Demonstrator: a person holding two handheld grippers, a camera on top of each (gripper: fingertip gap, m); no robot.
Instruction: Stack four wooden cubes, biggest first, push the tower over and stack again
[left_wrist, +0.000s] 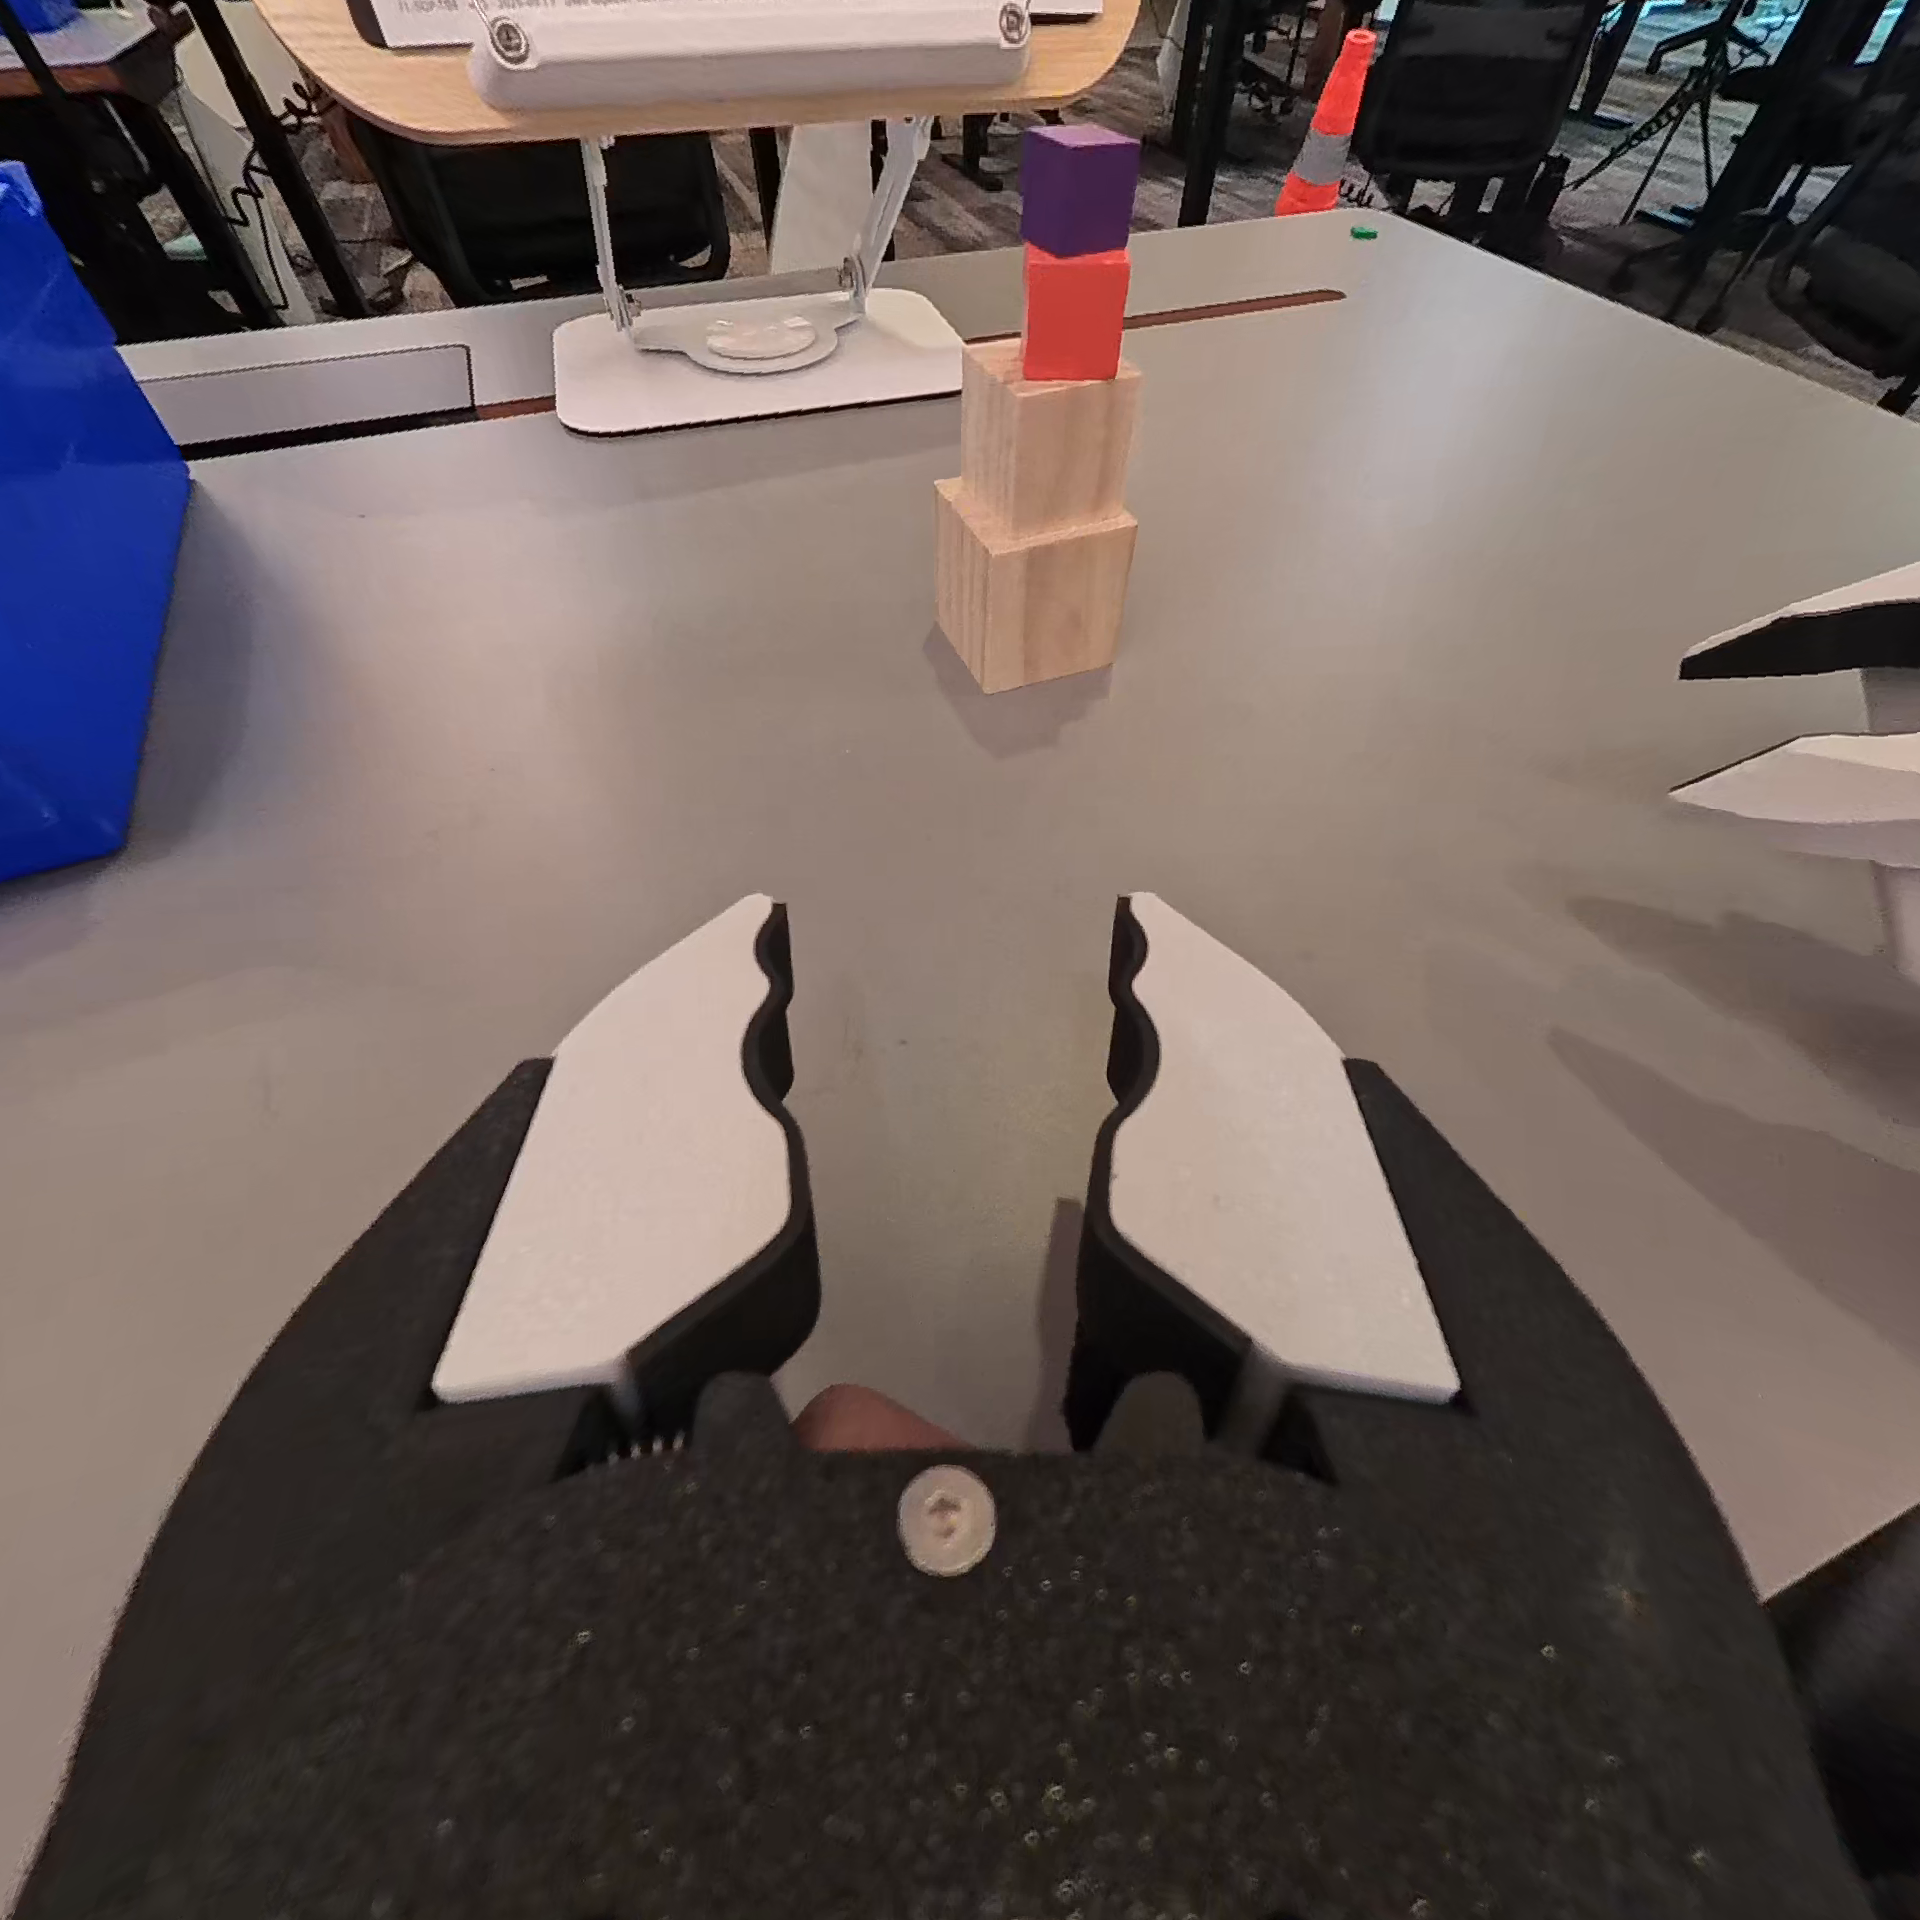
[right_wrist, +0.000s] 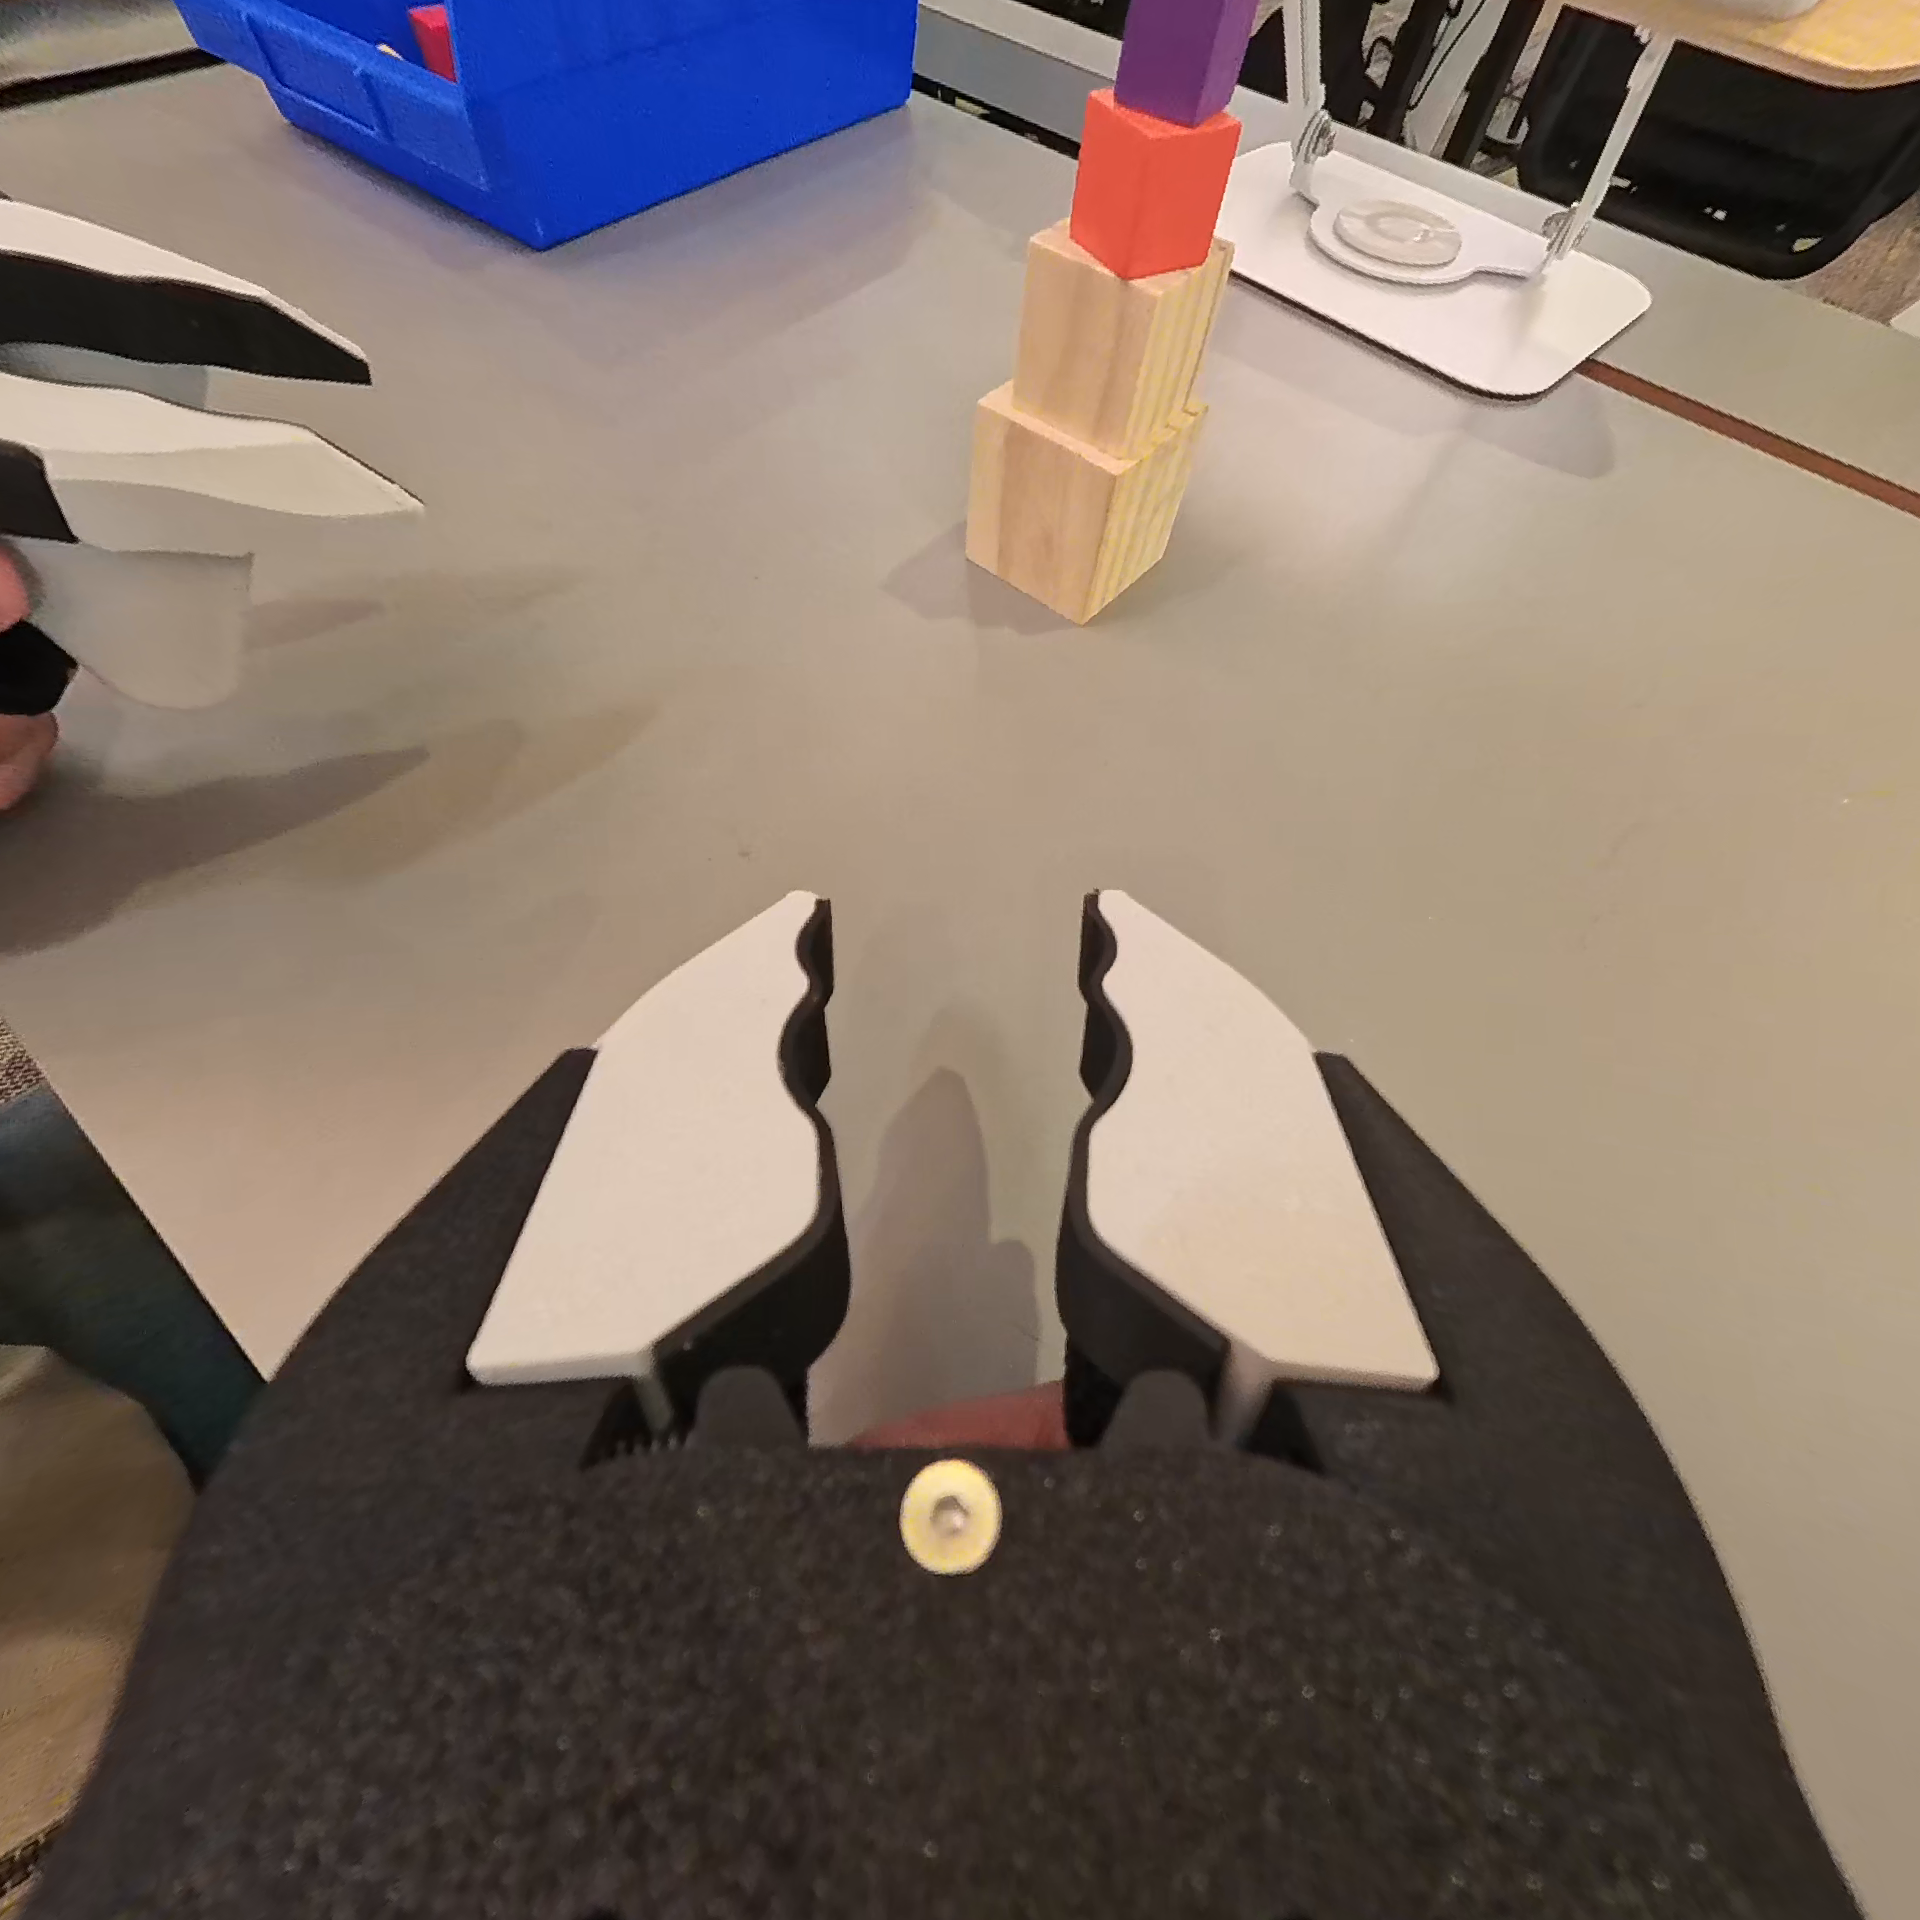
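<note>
Four cubes stand in one tower on one grey table (left_wrist: 520, 727): one large plain wooden cube (left_wrist: 1034, 601) at the bottom, one smaller plain wooden cube (left_wrist: 1049, 452) on it, one orange-red cube (left_wrist: 1075, 317) above that, and one purple cube (left_wrist: 1077, 190) on top. Two grippers are in view, the left gripper (left_wrist: 951, 914) and the right gripper (right_wrist: 956, 904), each with two white fingers set apart and nothing between them. There is also one blue bin (right_wrist: 623, 114) with one red piece (right_wrist: 431, 42) showing inside it, one white stand (left_wrist: 758, 353), and one orange traffic cone (left_wrist: 1335, 125) beyond the table.
</note>
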